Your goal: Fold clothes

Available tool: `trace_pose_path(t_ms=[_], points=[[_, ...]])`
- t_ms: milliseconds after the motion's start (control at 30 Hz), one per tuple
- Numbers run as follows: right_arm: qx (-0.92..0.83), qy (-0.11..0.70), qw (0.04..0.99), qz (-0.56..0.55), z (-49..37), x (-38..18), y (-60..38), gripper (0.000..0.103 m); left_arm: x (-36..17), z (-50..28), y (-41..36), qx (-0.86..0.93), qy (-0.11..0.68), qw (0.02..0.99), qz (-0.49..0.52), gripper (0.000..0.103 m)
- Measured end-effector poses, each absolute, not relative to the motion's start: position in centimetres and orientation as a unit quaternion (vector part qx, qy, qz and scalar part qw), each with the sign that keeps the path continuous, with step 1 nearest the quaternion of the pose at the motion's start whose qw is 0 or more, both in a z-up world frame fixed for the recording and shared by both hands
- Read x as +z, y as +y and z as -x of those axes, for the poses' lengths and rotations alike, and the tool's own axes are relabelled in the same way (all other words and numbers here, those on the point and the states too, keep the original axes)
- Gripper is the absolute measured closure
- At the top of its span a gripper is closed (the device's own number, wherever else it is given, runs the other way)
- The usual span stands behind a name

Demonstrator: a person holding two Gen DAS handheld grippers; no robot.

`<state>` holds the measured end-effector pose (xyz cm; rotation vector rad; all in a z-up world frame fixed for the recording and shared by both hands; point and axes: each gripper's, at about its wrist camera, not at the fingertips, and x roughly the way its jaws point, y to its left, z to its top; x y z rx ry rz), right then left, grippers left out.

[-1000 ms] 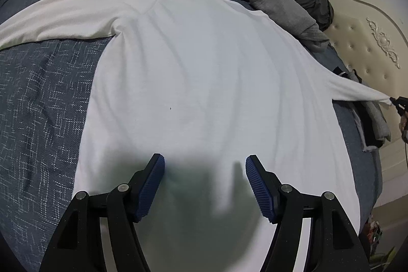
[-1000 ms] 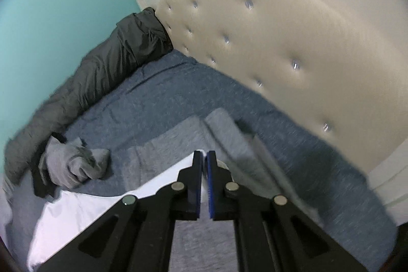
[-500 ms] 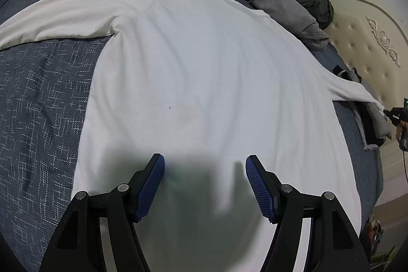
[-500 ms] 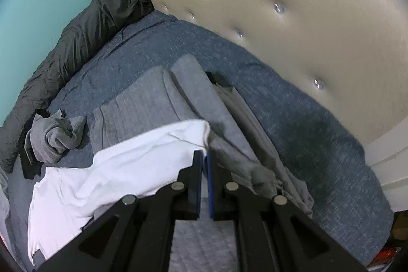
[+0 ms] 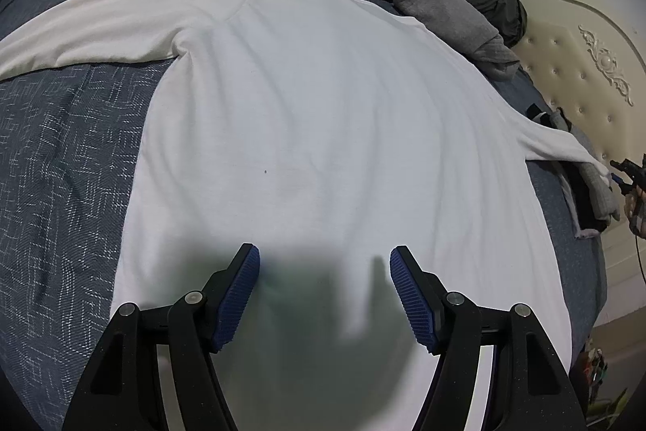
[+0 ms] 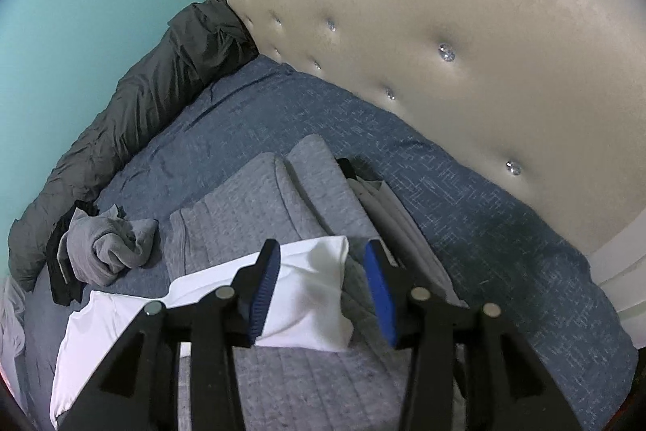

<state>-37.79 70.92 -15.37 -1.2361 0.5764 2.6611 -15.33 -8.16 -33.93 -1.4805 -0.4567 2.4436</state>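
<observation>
On the blue bedspread (image 5: 60, 168) a white long-sleeved top (image 5: 323, 132) lies flat, soft and limp (best pinched at cuff or hem), the left gripper (image 5: 325, 287) spread empty above its hem, the right gripper (image 6: 319, 281), jaws just opened, straddling the released cuff (image 6: 319, 269).

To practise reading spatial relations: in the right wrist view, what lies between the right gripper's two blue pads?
The white shirt's sleeve end lies between the pads of the right gripper, resting on folded grey clothing. The jaws have just been opening and the pads are not pressing the sleeve.
</observation>
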Motion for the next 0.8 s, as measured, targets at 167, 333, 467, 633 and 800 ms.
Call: trace_pose_path(t_ms=[167,333,467,633,800], points=[[0.885,0.171,0.085,0.425,38.8,-16.6,70.5,0.06,-33.8,15.3,-8.2,0.84,-0.153,0.122,0.506,0.032],[0.894,0.132,0.111,0.414,38.6,-16.7,70.0,0.092,-33.9,15.4,-8.2,0.84,-0.15,0.122,0.506,0.032],[0.909,0.096,0.124,0.386,38.1,-15.8,69.2,0.101,-34.0,15.3,-8.3,0.84,-0.151,0.123,0.506,0.032],[0.925,0.051,0.147,0.346,37.7,-12.9,67.9,0.101,-33.8,15.1,-8.5,0.841,-0.154,0.123,0.503,0.032],[0.934,0.04,0.142,0.324,37.9,-9.6,66.6,0.102,-33.7,15.1,-8.7,0.842,-0.159,0.126,0.5,0.032]])
